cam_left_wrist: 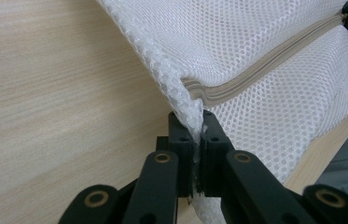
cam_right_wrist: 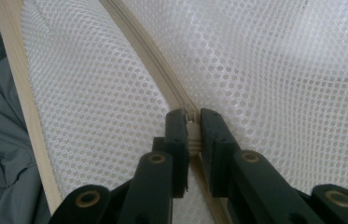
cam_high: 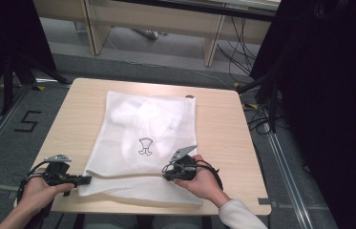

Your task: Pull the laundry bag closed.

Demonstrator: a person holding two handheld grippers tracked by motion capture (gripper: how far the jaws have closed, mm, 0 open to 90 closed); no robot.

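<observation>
At 7 o'clock on the bench (cam_high: 223,143), near edge, left gripper (cam_high: 86,180) pinches the near-left corner of one white mesh laundry bag (cam_high: 142,124); left gripper view has the jaws closed tight on the mesh edge, right by the end of the beige zipper (cam_left_wrist: 265,65). One person, two hands: left hand (cam_high: 39,191) at 7, right hand (cam_high: 204,183) at 5. Right gripper (cam_high: 167,175) sits on the bag's near part at about 5 o'clock; right gripper view shows its jaws nearly closed, gripping a small piece on the zipper line, looks like the zipper pull (cam_right_wrist: 191,122), mesh either side. One bag only, lying flat mid-bench, something white bunched inside, one small black printed logo (cam_high: 145,146) on top. Bench is light wood. Beyond at 12 o'clock: grey floor, wooden furniture legs, loose cables (cam_high: 242,47); a "5" marking (cam_high: 27,121) on the floor at 9; black curtains both sides.
</observation>
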